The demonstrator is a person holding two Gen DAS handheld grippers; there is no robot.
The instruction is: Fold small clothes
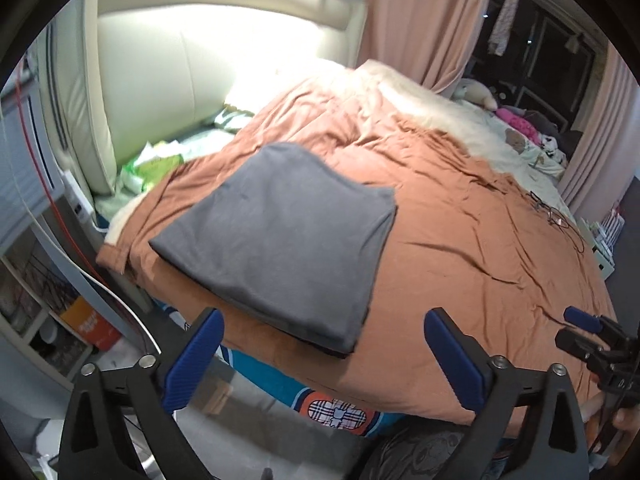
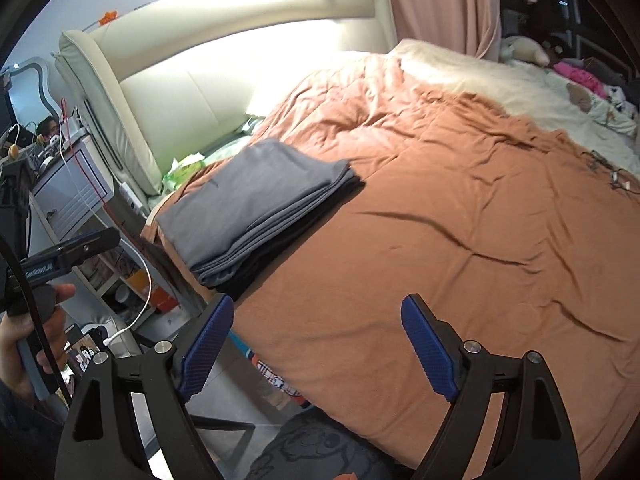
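Note:
A grey garment (image 1: 276, 236) lies folded into a flat rectangle on the orange-brown bedspread (image 1: 460, 240), near the bed's front left corner. It also shows in the right wrist view (image 2: 256, 204), stacked on a darker folded piece (image 2: 276, 256). My left gripper (image 1: 324, 354) is open and empty, held just in front of the folded garment's near edge. My right gripper (image 2: 316, 344) is open and empty, above the bedspread (image 2: 460, 240) to the right of the stack. The right gripper also shows at the edge of the left wrist view (image 1: 588, 328).
A padded cream headboard (image 1: 168, 60) stands at the back left. A bedside cabinet with cables (image 2: 76, 184) is left of the bed. Glasses and a cord (image 1: 548, 208) lie on the bedspread at right. Soft toys and clothes (image 1: 516, 120) sit at the far end by pink curtains.

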